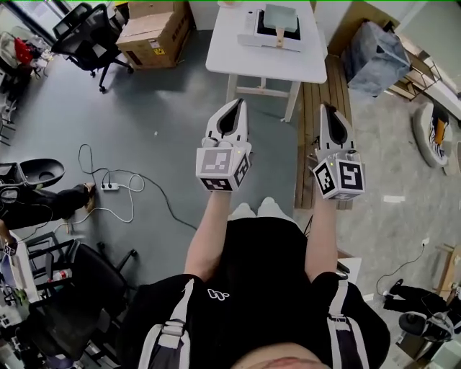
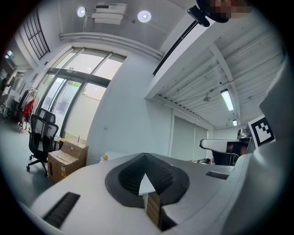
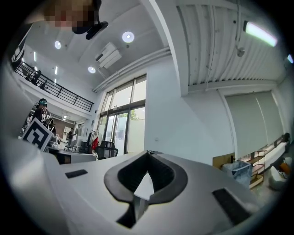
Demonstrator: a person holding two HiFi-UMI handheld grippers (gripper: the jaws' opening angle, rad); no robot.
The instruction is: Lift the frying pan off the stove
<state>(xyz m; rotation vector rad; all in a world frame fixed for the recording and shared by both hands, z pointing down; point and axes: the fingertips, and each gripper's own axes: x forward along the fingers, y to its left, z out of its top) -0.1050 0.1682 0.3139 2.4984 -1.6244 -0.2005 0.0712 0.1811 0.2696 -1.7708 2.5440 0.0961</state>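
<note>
- A person stands well short of the far white table (image 1: 234, 61); left gripper (image 1: 235, 105) and right gripper (image 1: 328, 109) are raised, jaws pressed together, nothing between them
- The frying pan (image 1: 280, 17) appears to sit on the stove (image 1: 251, 36) there; approach, grasp and lift all remain

A lab-like office: swivel chair (image 1: 85, 30), cardboard box (image 1: 155, 32), white table (image 1: 238, 61), power strip (image 1: 109, 187) on grey floor (image 1: 166, 115).

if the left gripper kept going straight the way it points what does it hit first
Most likely the white table: in the head view the shut, empty left gripper aims at its near edge. Its own view looks level toward the far wall, so it might pass above the tabletop; depth is unclear.
</note>
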